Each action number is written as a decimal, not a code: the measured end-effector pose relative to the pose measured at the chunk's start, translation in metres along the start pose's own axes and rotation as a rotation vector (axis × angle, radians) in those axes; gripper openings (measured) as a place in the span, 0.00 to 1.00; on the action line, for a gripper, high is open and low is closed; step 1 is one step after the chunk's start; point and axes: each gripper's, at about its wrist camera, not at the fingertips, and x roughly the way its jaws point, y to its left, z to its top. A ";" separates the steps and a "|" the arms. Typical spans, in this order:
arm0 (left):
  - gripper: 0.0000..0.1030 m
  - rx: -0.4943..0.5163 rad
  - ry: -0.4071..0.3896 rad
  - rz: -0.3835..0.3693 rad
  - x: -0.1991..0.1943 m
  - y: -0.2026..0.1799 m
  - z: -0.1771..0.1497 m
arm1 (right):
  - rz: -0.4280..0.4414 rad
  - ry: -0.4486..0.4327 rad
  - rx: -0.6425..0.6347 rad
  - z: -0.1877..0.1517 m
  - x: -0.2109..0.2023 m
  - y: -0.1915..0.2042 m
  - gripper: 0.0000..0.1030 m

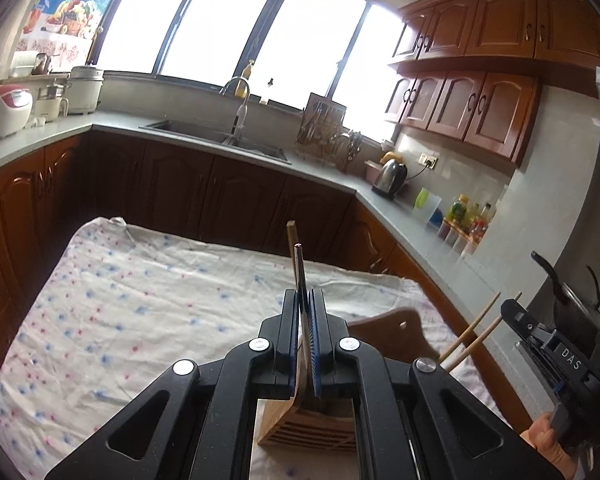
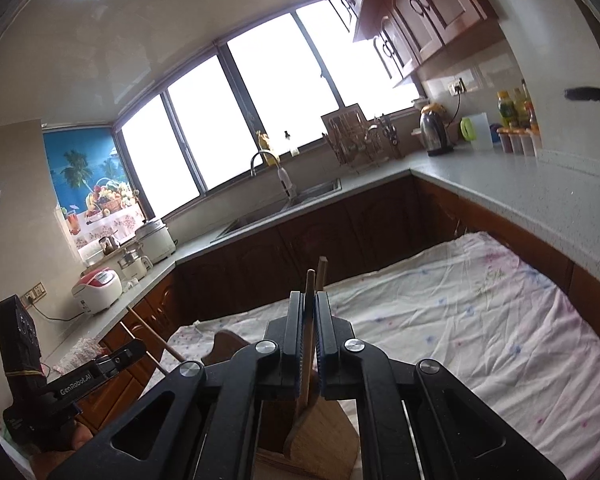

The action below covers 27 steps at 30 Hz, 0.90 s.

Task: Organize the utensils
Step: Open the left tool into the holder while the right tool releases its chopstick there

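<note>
- Between my left gripper's (image 1: 305,320) closed pads I see a thin dark-bladed utensil (image 1: 299,268) with a wooden end, clamped edge-on and sticking up and away past the fingertips.
- Directly under that gripper sits a slatted wooden holder (image 1: 284,424) on the flowered cloth (image 1: 120,312) covering the table; the utensil's lower part runs down toward it, though the pads hide where it ends.
- Between my right gripper's (image 2: 309,320) pads, also pressed together, a pair of wooden chopsticks (image 2: 314,284) stands nearly upright, their tips poking above the fingers.
- Below the right gripper the same wooden holder (image 2: 324,436) shows, with the sticks' lower part reaching down in front of it.
- From the left camera, the right gripper (image 1: 548,344) appears at the right edge with a hand (image 1: 548,440) under it, chopsticks (image 1: 476,332) slanting up.
- Both grippers tilt somewhat downward over the cloth, side by side, near each other.
- Beyond the table I see the grey counter (image 1: 204,128) and sink (image 1: 216,140).
</note>
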 end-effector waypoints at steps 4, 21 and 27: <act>0.04 0.020 0.002 0.008 0.003 -0.002 0.003 | -0.010 0.013 -0.010 0.002 0.002 0.002 0.05; 0.56 0.025 -0.007 0.026 -0.023 -0.004 0.000 | 0.014 0.003 0.015 0.000 -0.020 -0.006 0.70; 0.83 0.033 -0.011 0.076 -0.053 -0.002 -0.015 | 0.029 -0.021 0.041 -0.002 -0.048 -0.012 0.94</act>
